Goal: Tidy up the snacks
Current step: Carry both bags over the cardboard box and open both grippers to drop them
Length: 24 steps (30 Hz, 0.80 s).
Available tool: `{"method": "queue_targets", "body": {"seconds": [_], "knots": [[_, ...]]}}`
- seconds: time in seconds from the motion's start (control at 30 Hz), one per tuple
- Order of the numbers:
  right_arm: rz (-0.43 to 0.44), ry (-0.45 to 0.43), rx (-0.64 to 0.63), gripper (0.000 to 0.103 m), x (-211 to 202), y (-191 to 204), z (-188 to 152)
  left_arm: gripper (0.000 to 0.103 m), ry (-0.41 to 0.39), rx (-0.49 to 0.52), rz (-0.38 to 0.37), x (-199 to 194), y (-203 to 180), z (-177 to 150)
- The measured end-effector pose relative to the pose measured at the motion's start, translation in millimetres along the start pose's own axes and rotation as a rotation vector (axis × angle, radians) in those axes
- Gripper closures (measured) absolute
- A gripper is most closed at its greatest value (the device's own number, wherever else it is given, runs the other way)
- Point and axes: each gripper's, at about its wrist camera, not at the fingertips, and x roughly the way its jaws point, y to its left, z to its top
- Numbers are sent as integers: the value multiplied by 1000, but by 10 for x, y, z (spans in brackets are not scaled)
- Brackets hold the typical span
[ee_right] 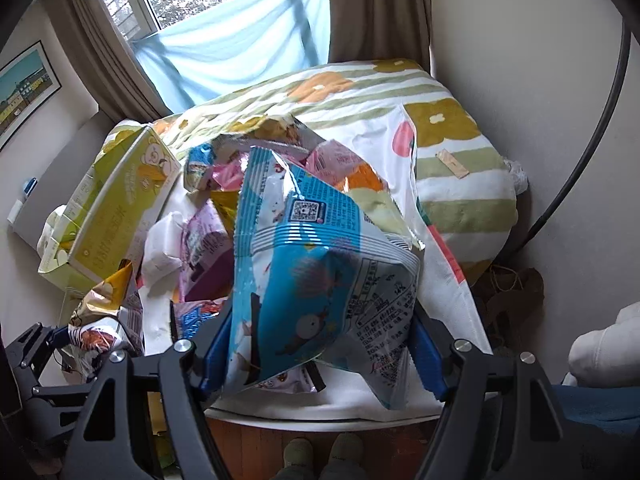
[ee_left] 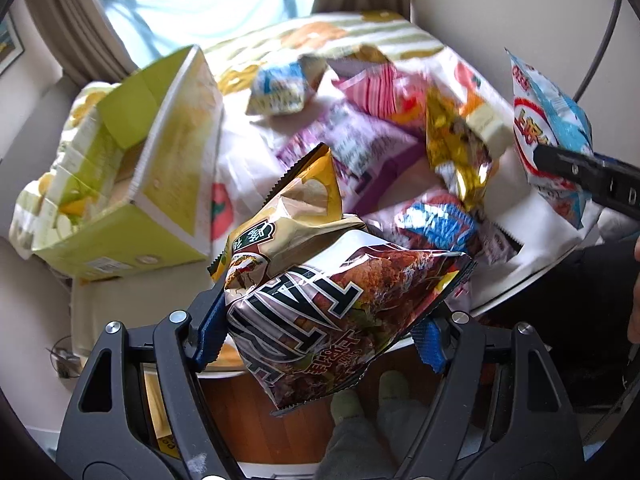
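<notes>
Above the table (ee_left: pixel 532 280), each gripper (ee_left: pixel 320 328) (ee_right: pixel 320 356) clamps a snack bag (ee_left: pixel 340 312) (ee_right: pixel 320 280).

Open green carton (ee_left: pixel 132 168) sits at the table's left edge, flaps up, its inside only partly filled; approach from above is open. Loose snack packets (ee_left: pixel 360 136) heaped across the table centre block any low pass. Bare white cloth (ee_right: pixel 436 216) right of the heap leaves a free strip, wall close beyond.

Home room: curtained window (ee_right: pixel 208 4), framed picture (ee_right: pixel 24 88) (wooden floor).
</notes>
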Motion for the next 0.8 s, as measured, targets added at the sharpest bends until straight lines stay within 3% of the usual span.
{"method": "queue_targets", "body": {"seconds": [0.37,0.6,0.8], "knots": [[40,-64,-147,32,-251,560,484,30,-158,-111,32,-578,588,462],[117,-81,-194,32,-121,1275,861,30,-208,-155,63,-630,1386,755],[150,-78,-216,32,141,2038,1125,30,-194,-153,79,-500,2179,961]]}}
